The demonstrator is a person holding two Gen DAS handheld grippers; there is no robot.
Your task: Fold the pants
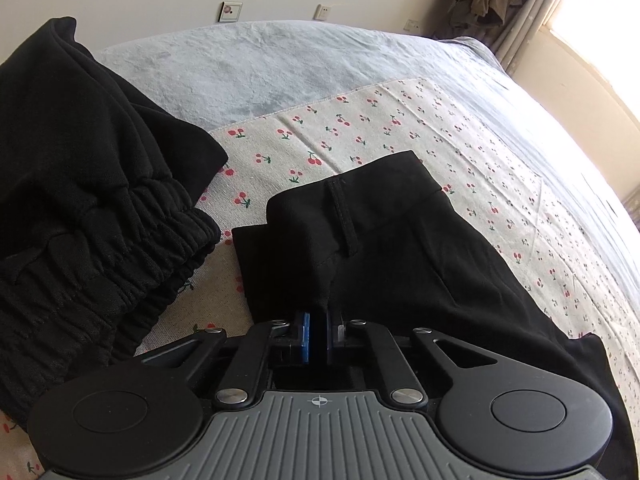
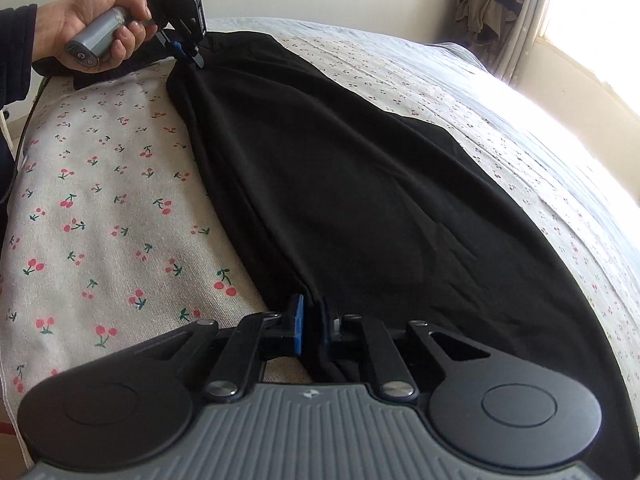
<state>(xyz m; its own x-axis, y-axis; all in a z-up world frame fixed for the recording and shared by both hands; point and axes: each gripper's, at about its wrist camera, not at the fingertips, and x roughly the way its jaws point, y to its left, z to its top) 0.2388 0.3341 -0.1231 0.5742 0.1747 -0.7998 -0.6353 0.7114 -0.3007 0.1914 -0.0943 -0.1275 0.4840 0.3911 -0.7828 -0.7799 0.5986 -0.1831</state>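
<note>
1. Right wrist view: black pants (image 2: 340, 184) lie stretched across the cherry-print cloth (image 2: 100, 200) on the bed.
2. Right gripper (image 2: 312, 320) pinches the pants' near end.
3. Left gripper (image 2: 188, 50), hand-held, pinches the waistband (image 1: 348, 208) at the cloth's far end.
4. Second dark garment (image 1: 80, 200) sits beside the waistband.

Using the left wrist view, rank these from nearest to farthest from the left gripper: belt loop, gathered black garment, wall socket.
1. belt loop, just ahead of the left gripper, on the pants' waistband.
2. gathered black garment, off to the left.
3. wall socket, beyond the bed.
</note>
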